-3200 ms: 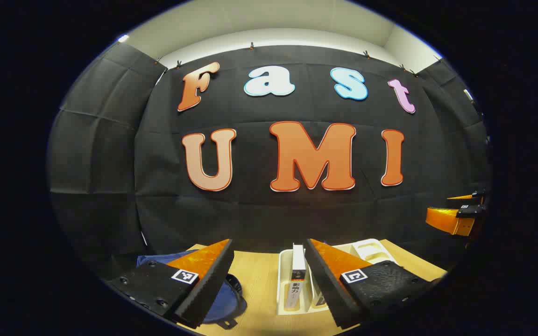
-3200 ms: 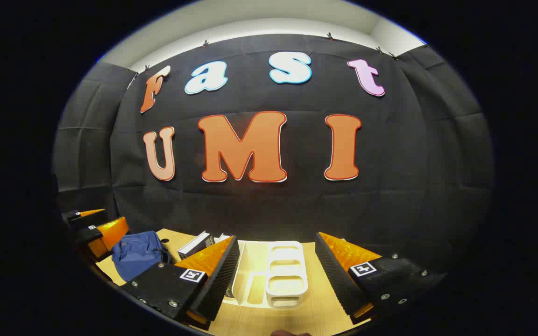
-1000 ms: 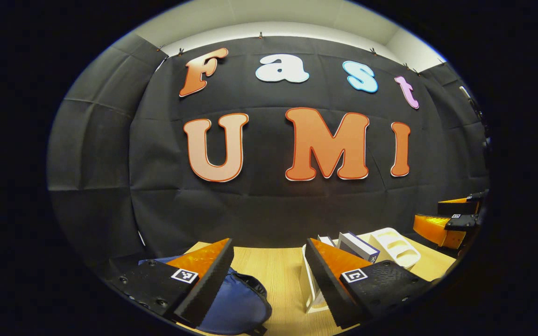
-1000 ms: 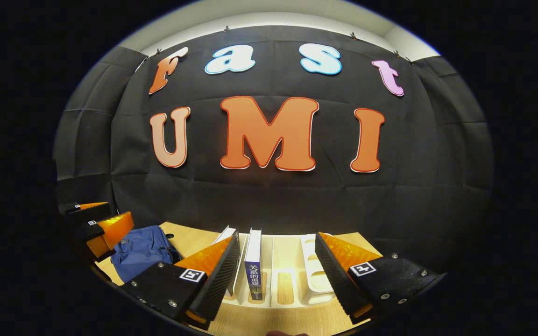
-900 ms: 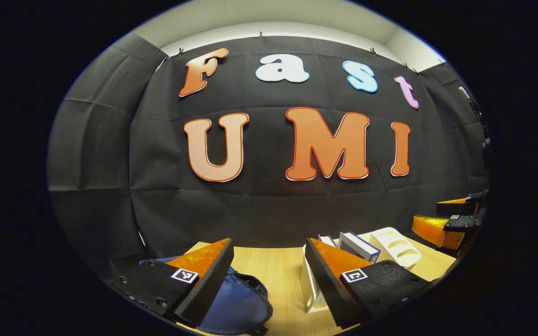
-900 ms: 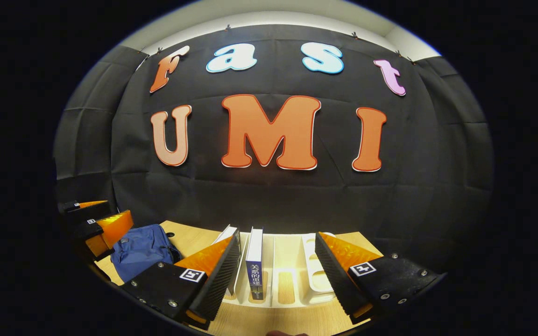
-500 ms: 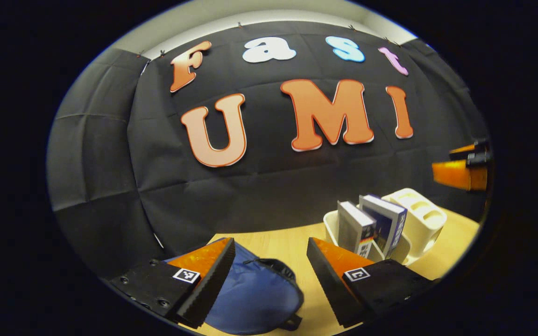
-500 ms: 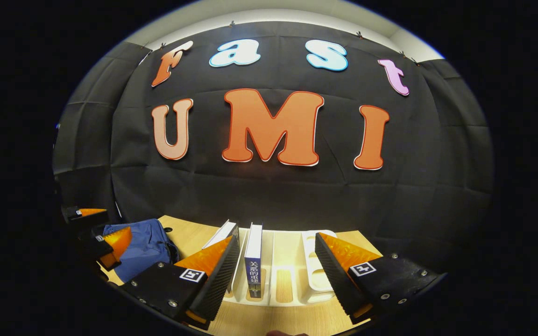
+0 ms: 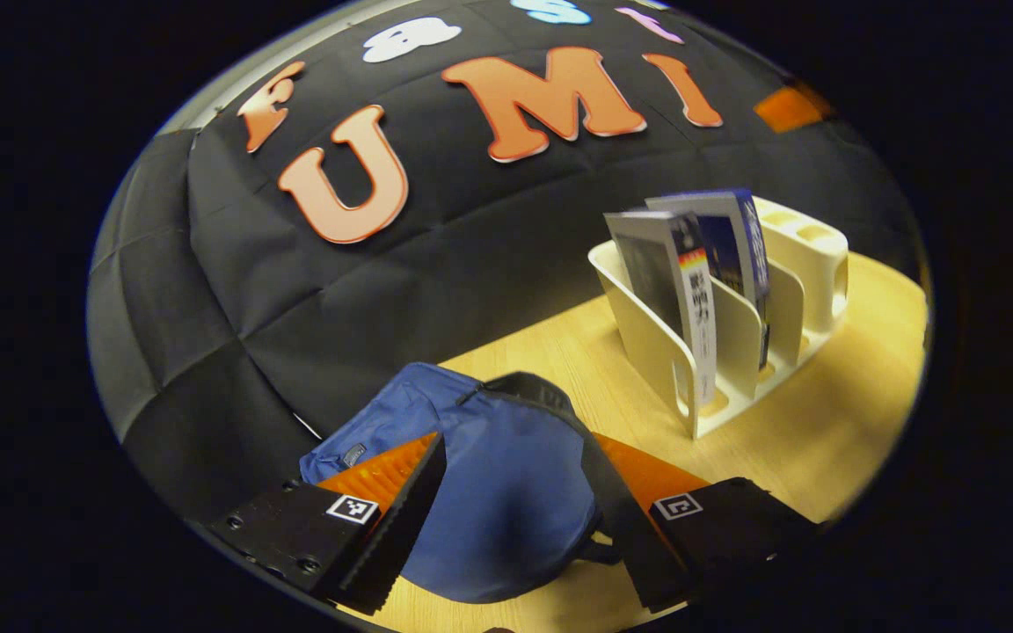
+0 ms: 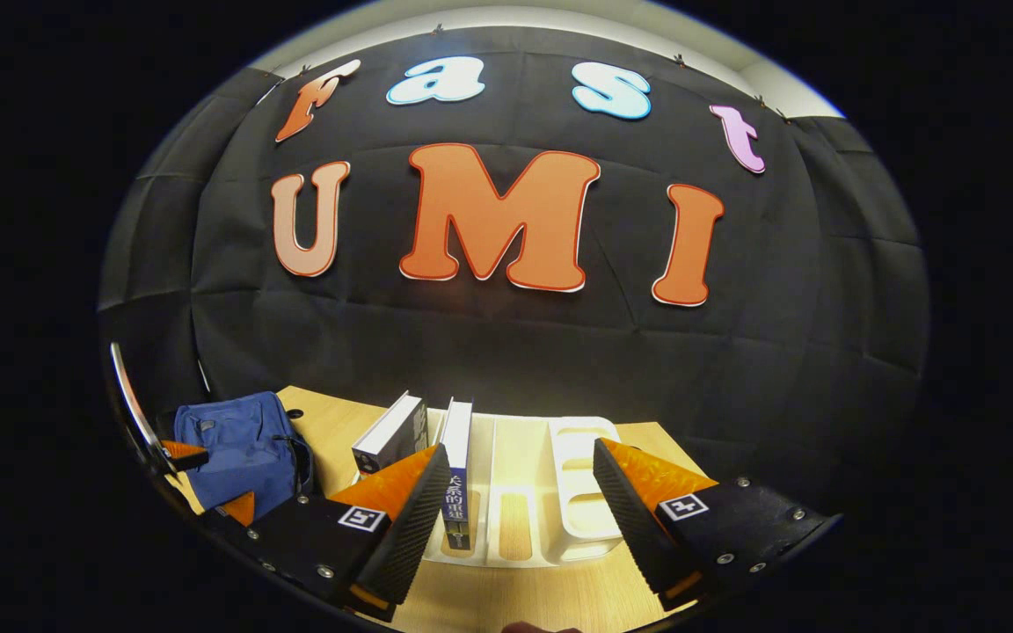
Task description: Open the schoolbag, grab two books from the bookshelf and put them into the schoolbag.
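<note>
A blue schoolbag (image 9: pixel 498 492) lies flat on the wooden table (image 9: pixel 823 422), its black strap at the far end. My left gripper (image 9: pixel 511 519) hovers open just above the bag, a finger over each side of it, touching nothing that I can tell. To the right stands a white bookshelf (image 9: pixel 656 352) holding two upright books (image 9: pixel 678 290) (image 9: pixel 731 237). In the right gripper view my right gripper (image 10: pixel 520 519) is open in front of the bookshelf (image 10: pixel 581 501); a leaning book (image 10: pixel 392 435) and a blue-spined book (image 10: pixel 456 475) stand in its left slots. The schoolbag (image 10: pixel 238 453) lies far left, with the left gripper (image 10: pixel 207 483) over it.
The booth's black cloth wall closes off the table close behind the bag and the bookshelf. The shelf's right end has small cup-like compartments (image 9: pixel 810 246). Bare tabletop lies between the bag and the shelf (image 10: pixel 331 422).
The left gripper has tipped down and rolled toward the bag, which now lies between its fingers. The right gripper has shifted slightly in front of the shelf; both stayed open.
</note>
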Demonstrator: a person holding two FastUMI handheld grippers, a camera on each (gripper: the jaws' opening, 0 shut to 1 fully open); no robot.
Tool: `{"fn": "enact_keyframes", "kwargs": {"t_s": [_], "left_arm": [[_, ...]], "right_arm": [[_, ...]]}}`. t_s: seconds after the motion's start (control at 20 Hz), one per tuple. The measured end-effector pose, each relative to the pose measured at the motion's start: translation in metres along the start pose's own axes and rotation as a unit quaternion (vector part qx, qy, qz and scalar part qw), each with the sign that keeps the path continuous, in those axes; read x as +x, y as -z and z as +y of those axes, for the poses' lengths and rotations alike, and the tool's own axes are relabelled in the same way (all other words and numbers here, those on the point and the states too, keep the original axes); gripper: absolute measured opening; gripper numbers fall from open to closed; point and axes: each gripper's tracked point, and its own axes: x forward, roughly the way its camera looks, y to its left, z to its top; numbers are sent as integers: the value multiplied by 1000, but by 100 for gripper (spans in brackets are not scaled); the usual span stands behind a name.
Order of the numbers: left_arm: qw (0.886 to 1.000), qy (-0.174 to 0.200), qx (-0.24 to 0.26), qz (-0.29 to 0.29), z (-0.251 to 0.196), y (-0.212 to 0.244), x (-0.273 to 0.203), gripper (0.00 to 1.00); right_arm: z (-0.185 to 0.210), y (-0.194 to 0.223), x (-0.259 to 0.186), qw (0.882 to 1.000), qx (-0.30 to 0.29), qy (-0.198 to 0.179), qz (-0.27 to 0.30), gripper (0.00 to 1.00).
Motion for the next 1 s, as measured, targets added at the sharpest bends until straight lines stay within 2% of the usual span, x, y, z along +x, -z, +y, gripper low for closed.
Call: {"fn": "enact_keyframes", "kwargs": {"t_s": [0.35, 0.65, 0.75, 0.8, 0.95, 1.0], "left_arm": [[994, 12, 80, 72, -28, 73, 16, 97], [991, 6, 87, 99, -33, 101, 27, 97], [992, 18, 80, 100, -38, 99, 26, 92], [991, 14, 87, 98, -34, 95, 25, 70], [990, 16, 95, 106, -27, 89, 28, 40], [988, 20, 97, 115, -23, 87, 26, 33]], "right_arm": [[-3, 6, 1, 1000, -16, 12, 6, 97], [0, 7, 5, 1000, -18, 10, 7, 97], [3, 8, 6, 1000, -20, 8, 8, 97], [4, 9, 7, 1000, -21, 7, 9, 97], [12, 9, 9, 1000, -20, -4, 11, 97], [17, 9, 11, 1000, -22, -9, 14, 97]]}}
